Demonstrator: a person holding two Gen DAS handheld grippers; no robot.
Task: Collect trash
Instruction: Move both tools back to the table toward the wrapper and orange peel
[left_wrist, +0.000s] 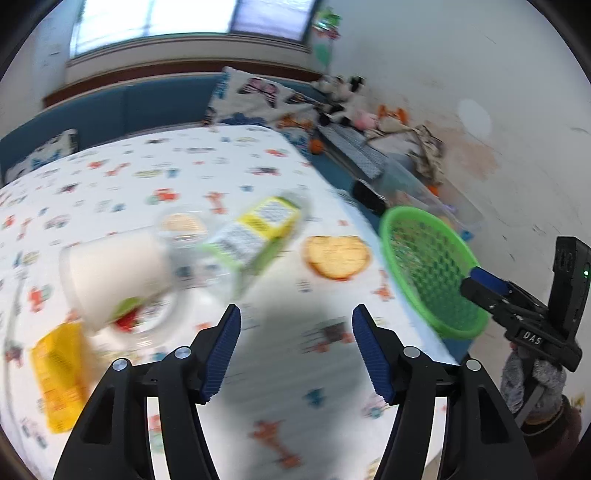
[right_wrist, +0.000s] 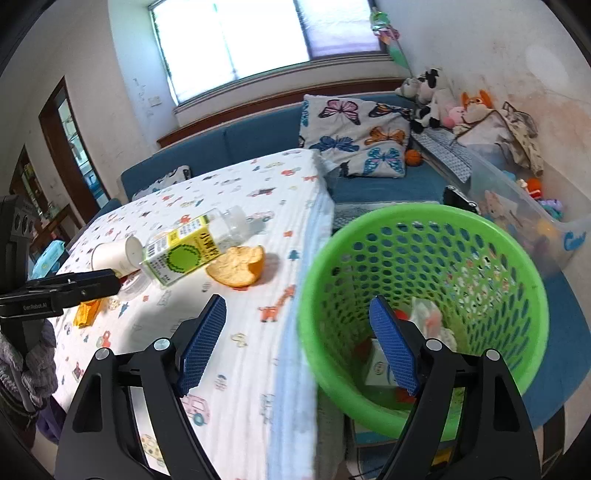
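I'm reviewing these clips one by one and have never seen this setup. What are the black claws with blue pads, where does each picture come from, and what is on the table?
No robot here: a person holds a two-finger gripper in each hand, with a fisheye camera on each looking along its fingers. One picture is from the left gripper, the other from the right gripper. Both stand open with nothing between the pads.

On the patterned tablecloth lie a tipped white cup, a clear bottle with a yellow-green label, an orange peel and a yellow wrapper. The left picture is blurred.

Beside the table's edge is a green basket that already holds some scraps. Each gripper also shows at the edge of the other's picture.
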